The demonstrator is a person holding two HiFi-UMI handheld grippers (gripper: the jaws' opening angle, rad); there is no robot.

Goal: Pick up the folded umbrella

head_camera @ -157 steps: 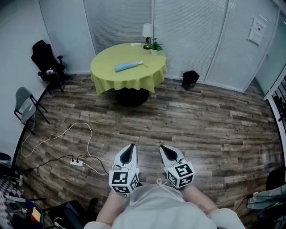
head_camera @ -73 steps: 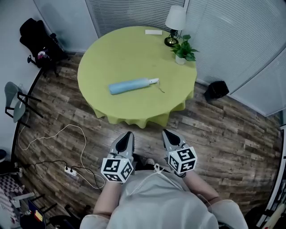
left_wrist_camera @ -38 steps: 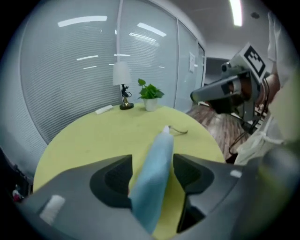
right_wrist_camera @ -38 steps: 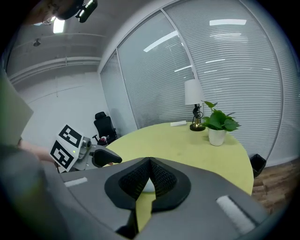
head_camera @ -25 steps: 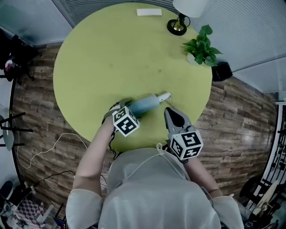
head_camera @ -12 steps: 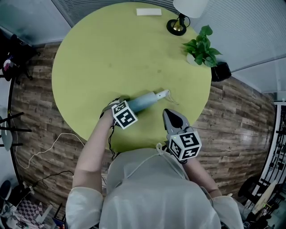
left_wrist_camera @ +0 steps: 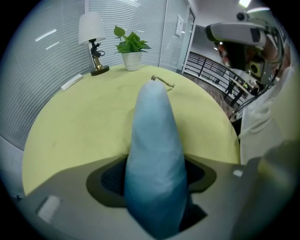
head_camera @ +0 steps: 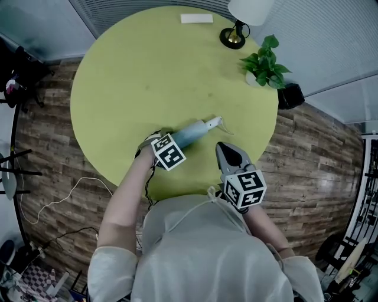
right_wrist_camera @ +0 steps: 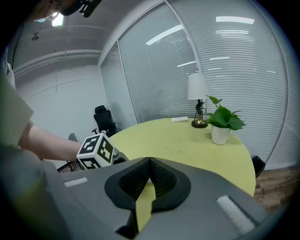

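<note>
The folded light-blue umbrella (head_camera: 194,133) lies on the round yellow-green table (head_camera: 147,71), its pale handle end pointing away to the right. My left gripper (head_camera: 158,138) points steeply down over the umbrella's thick near end. In the left gripper view the umbrella (left_wrist_camera: 152,126) runs out from between the jaws. The jaws of the left gripper (left_wrist_camera: 154,180) are closing with the umbrella between them, and dark pad still shows on either side. My right gripper (head_camera: 227,150) hangs at the table's near edge, shut and empty; its tips (right_wrist_camera: 150,161) meet.
A lamp (head_camera: 236,35), a potted plant (head_camera: 266,59) and a flat white thing (head_camera: 196,18) stand at the table's far side. A black bin (head_camera: 289,94) sits on the wood floor to the right. Office chairs (head_camera: 23,65) and a cable (head_camera: 53,200) are on the left.
I have walked up to the table, and my left gripper has come down over the umbrella's thick end. Over the last second it barely shifts. The right gripper stays put.
</note>
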